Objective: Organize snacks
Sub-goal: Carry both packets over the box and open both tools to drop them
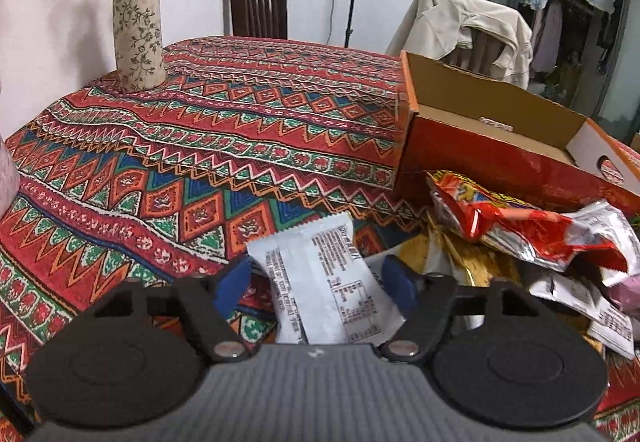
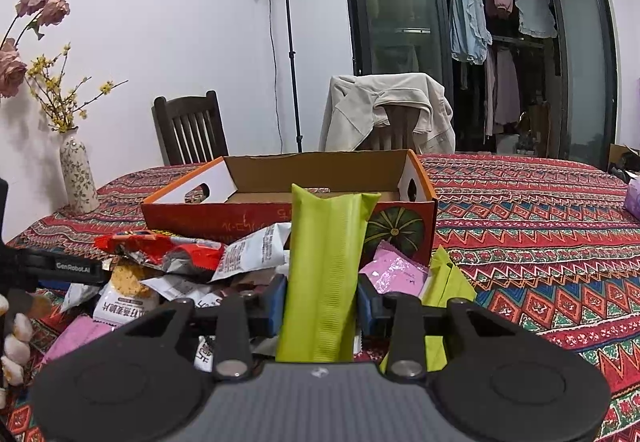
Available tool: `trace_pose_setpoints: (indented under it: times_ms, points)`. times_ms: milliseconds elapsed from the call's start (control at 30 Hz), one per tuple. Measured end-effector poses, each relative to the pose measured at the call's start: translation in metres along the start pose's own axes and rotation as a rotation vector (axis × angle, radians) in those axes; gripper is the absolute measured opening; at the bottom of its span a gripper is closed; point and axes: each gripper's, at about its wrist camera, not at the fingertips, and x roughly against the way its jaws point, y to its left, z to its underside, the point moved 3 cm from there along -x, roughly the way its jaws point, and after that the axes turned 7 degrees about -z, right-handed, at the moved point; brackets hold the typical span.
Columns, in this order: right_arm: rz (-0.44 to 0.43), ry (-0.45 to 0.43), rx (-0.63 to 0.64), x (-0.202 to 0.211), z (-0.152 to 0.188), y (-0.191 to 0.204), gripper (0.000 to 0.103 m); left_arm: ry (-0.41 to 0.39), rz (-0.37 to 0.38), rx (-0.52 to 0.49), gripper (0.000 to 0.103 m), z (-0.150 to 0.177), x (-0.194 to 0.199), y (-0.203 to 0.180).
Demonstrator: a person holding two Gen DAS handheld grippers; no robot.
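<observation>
Left claw (image 1: 316, 280) is shown with a white printed snack packet (image 1: 328, 282) lying between its blue pads (image 1: 232, 282); the right pad appears to touch the packet's edge, while a gap is seen at the left pad, so the claw is read as released, not yet gripping. The packet is straddled lengthwise, presumably so that it can be pinched across its narrow width. To the right, a loose heap of wrappers, topped by a red and silver bag (image 1: 520, 226), is left on the patterned surface (image 1: 200, 146) just in front of the open orange carton (image 1: 492, 130), which is taken to be the intended container; its flaps are folded outward so that the top is kept clear.

Right claw (image 2: 322, 302) is clenched on a long green packet (image 2: 326, 266), held upright and aimed at the carton (image 2: 280, 218), probably for dropping in. Pink sachets (image 2: 396, 274) and a second green packet (image 2: 448, 282) remain beside it on the surface.
</observation>
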Motion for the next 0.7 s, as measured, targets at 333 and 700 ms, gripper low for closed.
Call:
trace_pose_setpoints:
  times_ms: [333,700]
  points:
    - [-0.004,0.001,0.000,0.004,0.002,0.001,0.036,-0.060,0.043,0.043,0.048,0.005,0.015,0.012]
    - [-0.003,-0.028,0.024,0.011,-0.008,0.005,0.036,-0.175,0.076,0.016,0.048,-0.016,0.046,0.009]
